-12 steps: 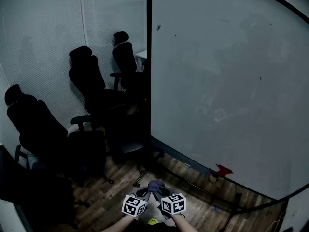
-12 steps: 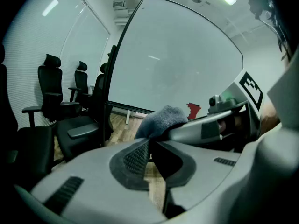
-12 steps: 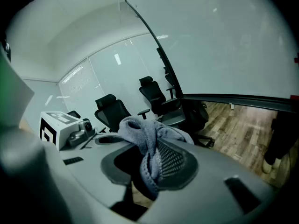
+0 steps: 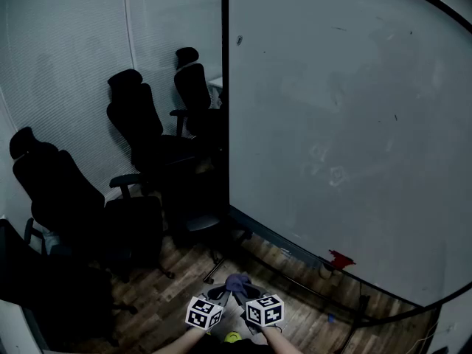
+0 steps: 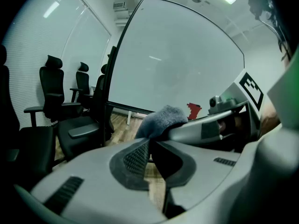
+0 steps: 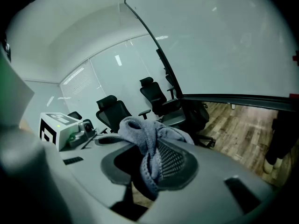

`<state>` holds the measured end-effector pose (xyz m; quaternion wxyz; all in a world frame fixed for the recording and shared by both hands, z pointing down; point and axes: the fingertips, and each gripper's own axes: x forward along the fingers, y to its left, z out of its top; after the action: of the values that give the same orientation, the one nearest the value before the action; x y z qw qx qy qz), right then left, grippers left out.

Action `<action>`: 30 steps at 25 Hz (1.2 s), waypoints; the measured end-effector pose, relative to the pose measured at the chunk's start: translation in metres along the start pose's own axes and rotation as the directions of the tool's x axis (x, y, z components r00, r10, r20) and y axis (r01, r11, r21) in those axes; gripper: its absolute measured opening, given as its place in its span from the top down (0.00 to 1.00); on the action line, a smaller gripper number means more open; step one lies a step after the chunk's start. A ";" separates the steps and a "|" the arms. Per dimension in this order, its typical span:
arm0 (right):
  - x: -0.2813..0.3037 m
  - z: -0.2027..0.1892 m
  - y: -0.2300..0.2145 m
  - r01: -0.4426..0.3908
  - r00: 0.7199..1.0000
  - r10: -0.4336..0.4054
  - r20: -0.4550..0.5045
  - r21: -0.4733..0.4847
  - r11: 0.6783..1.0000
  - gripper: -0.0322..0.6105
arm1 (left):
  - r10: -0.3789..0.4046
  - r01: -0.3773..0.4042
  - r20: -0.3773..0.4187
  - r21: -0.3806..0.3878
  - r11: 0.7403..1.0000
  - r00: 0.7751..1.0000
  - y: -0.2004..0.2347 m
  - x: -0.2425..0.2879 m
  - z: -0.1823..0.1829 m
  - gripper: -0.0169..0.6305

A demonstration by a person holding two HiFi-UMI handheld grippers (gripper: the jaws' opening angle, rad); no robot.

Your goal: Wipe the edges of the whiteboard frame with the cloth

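Fig.: right gripper, jaws closed on a bunched grey cloth, sits low in front of the person, just beside the left gripper, whose jaws are together w/ nothing between them; the cloth lies just beyond their tips. The 2 grippers hang above the wood floor, well apart from the whiteboard, whose dark frame runs up the left edge & along the bottom, w/ a small red obj. at the lower rail. 3 black office chairs stand left of the board, along the window blinds.
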<state>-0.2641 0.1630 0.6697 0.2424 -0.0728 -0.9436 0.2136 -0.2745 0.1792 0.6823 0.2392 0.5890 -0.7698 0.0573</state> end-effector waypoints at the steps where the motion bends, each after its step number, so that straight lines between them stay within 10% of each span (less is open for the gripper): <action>1: -0.001 -0.001 0.000 -0.002 1.000 0.002 0.000 -0.002 1.000 0.82 | 0.003 -0.003 -0.001 0.001 1.000 1.000 -0.001 0.000 -0.001 0.94; 30: 0.045 0.042 -0.027 0.025 1.000 -0.025 0.004 0.010 1.000 0.82 | -0.013 0.013 0.008 0.008 1.000 1.000 0.047 0.035 0.033 0.94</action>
<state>-0.3242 0.1340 0.6677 0.2435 -0.0596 -0.9438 0.2152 -0.3355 0.1501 0.6779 0.2340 0.5952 -0.7667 0.0565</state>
